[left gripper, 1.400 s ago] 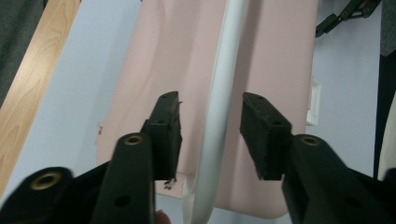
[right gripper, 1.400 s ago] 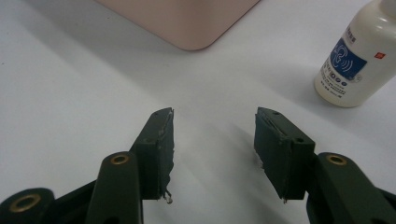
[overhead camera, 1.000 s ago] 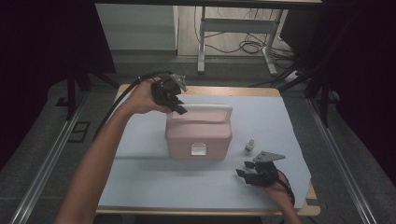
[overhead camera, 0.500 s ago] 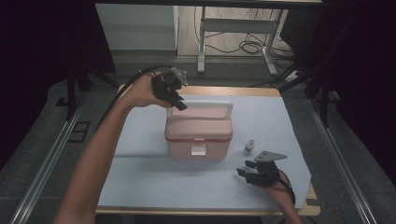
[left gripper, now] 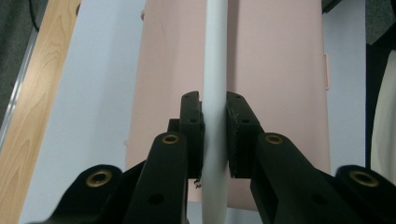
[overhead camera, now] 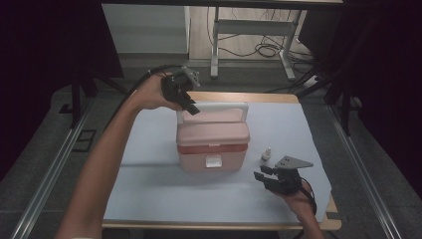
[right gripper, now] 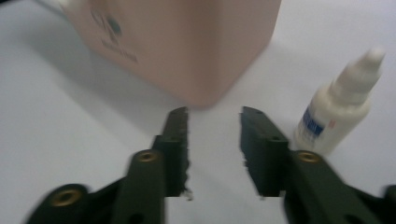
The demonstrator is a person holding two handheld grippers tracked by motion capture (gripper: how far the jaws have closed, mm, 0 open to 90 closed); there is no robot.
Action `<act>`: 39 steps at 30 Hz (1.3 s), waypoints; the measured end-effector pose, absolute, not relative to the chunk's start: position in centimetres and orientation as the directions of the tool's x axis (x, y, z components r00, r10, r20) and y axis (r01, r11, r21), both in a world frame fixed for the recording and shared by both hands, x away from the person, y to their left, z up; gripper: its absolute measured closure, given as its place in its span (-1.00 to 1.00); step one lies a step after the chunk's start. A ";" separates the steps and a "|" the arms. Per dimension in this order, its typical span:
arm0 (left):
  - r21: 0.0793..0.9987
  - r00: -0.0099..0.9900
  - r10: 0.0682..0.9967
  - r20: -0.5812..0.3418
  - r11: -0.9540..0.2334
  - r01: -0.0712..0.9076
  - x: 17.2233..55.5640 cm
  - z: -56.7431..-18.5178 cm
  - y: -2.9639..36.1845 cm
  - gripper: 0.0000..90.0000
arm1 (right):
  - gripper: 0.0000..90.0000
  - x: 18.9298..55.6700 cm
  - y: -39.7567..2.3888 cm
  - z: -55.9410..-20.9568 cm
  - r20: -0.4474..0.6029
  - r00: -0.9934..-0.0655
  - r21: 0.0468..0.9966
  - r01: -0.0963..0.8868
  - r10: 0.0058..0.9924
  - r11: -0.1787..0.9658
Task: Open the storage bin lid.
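Note:
A pink box (overhead camera: 213, 144) with a white latch stands in the middle of the pale mat. Its white handle (overhead camera: 214, 106) is swung up over the lid. My left gripper (overhead camera: 191, 107) is shut on the handle's left end; in the left gripper view both pads (left gripper: 192, 121) press the white bar (left gripper: 215, 56) above the pink lid (left gripper: 275, 70). My right gripper (overhead camera: 261, 177) hovers low, right of the box's front corner. Its jaws have just been closing and stand open (right gripper: 215, 116) with nothing between them. A small white dropper bottle (right gripper: 341, 112) stands just right of them, upright (overhead camera: 266, 155).
The pale blue mat (overhead camera: 149, 189) covers a wooden table whose edge (overhead camera: 318, 224) shows at the front right. Rails run along both sides on the floor. A metal stand and cables (overhead camera: 259, 50) lie beyond the far edge.
The white handle has come up more upright in the left gripper's hold. The right gripper has lifted slightly, and its jaws stand narrower than before.

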State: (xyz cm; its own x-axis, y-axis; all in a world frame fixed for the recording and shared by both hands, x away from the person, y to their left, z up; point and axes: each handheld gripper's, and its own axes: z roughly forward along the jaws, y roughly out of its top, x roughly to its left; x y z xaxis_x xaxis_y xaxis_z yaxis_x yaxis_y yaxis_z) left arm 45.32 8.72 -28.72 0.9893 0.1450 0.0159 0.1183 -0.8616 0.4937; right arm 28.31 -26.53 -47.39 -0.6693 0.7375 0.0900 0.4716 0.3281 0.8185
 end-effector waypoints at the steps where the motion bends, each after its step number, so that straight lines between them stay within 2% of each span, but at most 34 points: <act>1: 0.494 0.989 0.145 0.016 -0.861 0.118 45.3 -28.7 8.7 0.76 | 0.58 28.2 -26.4 -46.7 0.086 -0.673 0.832 0.454 0.735 0.319; 5: 0.492 0.990 0.144 0.016 -0.863 0.117 45.3 -28.7 8.8 0.76 | 0.90 28.2 -25.6 -44.4 0.067 -0.686 0.875 0.390 0.725 0.287; 8: 0.492 0.989 0.145 0.014 -0.862 0.120 45.3 -28.8 8.8 0.76 | 0.98 28.4 -25.0 -43.5 0.051 -0.695 0.885 0.364 0.717 0.289; 18: 0.499 0.990 0.142 0.015 -0.859 0.115 45.4 -28.9 8.9 0.76 | 0.99 29.9 -22.4 -40.8 0.018 -0.712 0.903 0.313 0.702 0.293; 39: 0.499 0.990 0.140 0.016 -0.859 0.113 45.4 -29.0 8.9 0.76 | 0.99 31.3 -20.1 -41.7 -0.001 -0.701 0.900 0.310 0.713 0.306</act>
